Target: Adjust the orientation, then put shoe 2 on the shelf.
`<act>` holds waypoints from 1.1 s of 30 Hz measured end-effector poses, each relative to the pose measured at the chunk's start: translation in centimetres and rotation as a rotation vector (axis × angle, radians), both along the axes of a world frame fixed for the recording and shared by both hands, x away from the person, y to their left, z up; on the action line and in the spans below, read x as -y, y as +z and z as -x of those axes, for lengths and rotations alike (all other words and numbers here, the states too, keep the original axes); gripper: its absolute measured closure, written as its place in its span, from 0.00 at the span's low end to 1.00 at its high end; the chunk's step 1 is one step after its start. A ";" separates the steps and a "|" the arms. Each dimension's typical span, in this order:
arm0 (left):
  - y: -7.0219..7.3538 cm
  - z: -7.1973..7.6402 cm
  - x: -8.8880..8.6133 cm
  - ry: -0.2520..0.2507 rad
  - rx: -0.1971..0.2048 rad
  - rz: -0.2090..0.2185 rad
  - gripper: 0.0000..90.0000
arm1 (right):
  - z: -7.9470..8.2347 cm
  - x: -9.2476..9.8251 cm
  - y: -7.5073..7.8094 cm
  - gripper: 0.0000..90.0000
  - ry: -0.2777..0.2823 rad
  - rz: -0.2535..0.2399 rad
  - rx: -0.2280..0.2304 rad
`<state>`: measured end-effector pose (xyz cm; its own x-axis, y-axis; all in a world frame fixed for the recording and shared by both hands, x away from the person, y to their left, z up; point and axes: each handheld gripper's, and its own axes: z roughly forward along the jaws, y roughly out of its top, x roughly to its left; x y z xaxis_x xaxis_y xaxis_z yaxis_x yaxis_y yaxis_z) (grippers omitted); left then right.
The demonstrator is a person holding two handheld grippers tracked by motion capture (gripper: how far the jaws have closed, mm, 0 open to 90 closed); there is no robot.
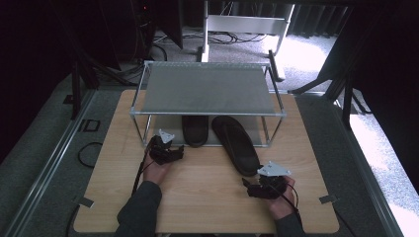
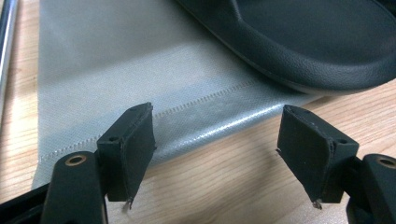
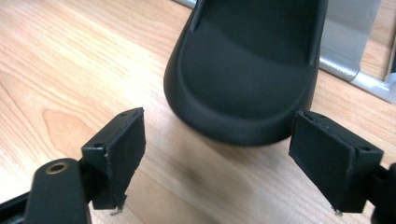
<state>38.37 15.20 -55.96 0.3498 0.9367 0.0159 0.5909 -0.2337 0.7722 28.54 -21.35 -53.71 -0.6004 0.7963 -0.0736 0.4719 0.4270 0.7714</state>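
Observation:
Two black slippers lie at a two-tier shoe rack (image 1: 207, 89). The left slipper (image 1: 194, 129) sits tucked under the rack on its grey lower shelf (image 2: 116, 60), and its heel (image 2: 317, 42) fills the upper right of the left gripper view. The right slipper (image 1: 237, 144) sticks out at an angle onto the wooden table (image 1: 207, 187). My left gripper (image 1: 165, 148) is open, just left of the tucked slipper's heel. My right gripper (image 1: 264, 183) is open too, its jaws spread either side of the heel of the angled slipper (image 3: 247, 79) without touching it.
The rack's metal legs (image 1: 136, 126) stand on the table beside my left gripper. Cables (image 1: 86, 153) trail off the table's left edge. A white desk frame (image 1: 244, 24) and more cables lie on the floor behind. Bare table surface lies between my hands.

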 end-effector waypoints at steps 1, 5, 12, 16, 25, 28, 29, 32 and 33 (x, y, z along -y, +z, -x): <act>0.0 0.0 -0.1 0.000 -0.001 0.009 0.31 | 0.1 0.0 -0.1 0.20 0.001 0.006 -0.002; 0.0 0.0 -0.1 0.000 -0.001 0.010 0.32 | 0.1 0.4 -0.2 0.19 -0.011 -0.001 -0.007; 0.0 0.0 -0.1 0.005 -0.001 0.009 0.33 | 0.0 0.8 -0.2 0.16 -0.033 -0.013 -0.014; 0.0 0.0 0.0 0.008 0.000 0.002 0.33 | -0.2 1.0 -0.4 0.16 -0.037 -0.015 -0.023; 0.0 0.0 0.0 0.007 -0.001 -0.002 0.33 | -1.5 1.2 -0.8 0.17 -0.037 -0.046 -0.059; 0.0 0.0 0.0 0.007 -0.001 -0.001 0.33 | -2.0 0.5 -1.0 0.24 -0.026 -0.048 -0.078; 0.0 0.0 0.0 0.007 -0.001 0.000 0.33 | -2.0 0.4 -0.9 0.25 -0.027 -0.039 -0.074; 0.0 0.0 0.0 0.008 0.000 0.001 0.33 | -2.1 -0.1 -0.7 0.25 -0.032 -0.032 -0.063; 0.0 0.0 0.0 0.008 -0.001 0.001 0.33 | -2.1 -0.1 -0.7 0.25 -0.032 -0.032 -0.063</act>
